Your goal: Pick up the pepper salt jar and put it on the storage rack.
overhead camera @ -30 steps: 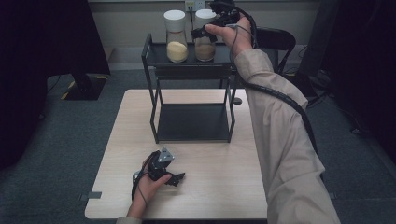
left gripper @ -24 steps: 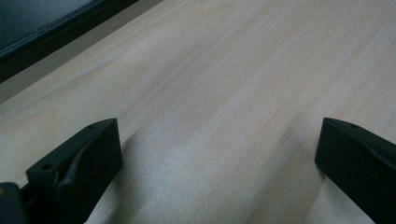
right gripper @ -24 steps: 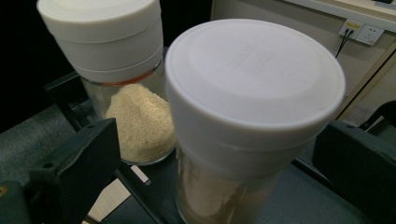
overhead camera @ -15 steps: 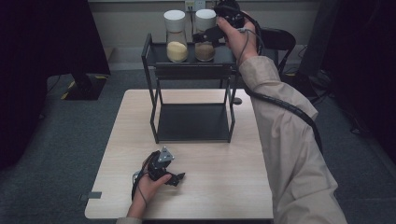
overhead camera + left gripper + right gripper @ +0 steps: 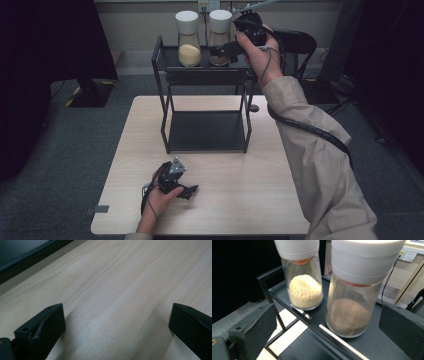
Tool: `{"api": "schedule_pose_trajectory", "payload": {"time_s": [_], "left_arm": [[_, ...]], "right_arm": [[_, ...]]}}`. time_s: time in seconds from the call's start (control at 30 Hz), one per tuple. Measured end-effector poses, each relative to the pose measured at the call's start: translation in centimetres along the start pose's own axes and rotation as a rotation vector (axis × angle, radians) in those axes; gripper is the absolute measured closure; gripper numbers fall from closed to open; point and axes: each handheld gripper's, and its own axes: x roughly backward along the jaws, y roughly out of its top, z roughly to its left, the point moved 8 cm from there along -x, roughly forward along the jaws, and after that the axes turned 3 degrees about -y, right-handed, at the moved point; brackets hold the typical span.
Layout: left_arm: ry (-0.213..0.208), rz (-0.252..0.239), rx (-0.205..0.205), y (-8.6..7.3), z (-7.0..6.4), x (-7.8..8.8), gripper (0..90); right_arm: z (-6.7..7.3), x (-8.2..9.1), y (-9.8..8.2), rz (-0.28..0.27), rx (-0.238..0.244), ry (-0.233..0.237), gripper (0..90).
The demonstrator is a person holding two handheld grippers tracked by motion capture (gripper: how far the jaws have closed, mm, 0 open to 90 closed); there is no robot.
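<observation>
Right gripper (image 5: 223,50) has edged closer to the brown jar (image 5: 352,292) on the rack (image 5: 205,76), jaws apart. Left gripper (image 5: 187,190) idle on table (image 5: 250,200), jaws apart.

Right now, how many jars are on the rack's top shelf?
2. The yellow-grain jar stands on the left of the top shelf; the brown-powder jar stands beside it on the right, just ahead of the open right gripper. None looks hidden.
</observation>
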Motion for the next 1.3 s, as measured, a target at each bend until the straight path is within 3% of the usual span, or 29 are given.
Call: {"api": "schedule_pose_trajectory", "payload": {"time_s": [0.7, 1.3], "left_arm": [[0.001, 0.001, -0.001, 0.0, 0.0, 0.0, 0.0], [0.0, 0.001, 0.0, 0.0, 0.0, 0.0, 0.0]], "right_arm": [[0.5, 1.3, -4.8, -0.014, -0.005, 0.06, 1.0], [0.1, 1.7, -9.7, -0.013, -0.02, 0.109, 1.0]]}}
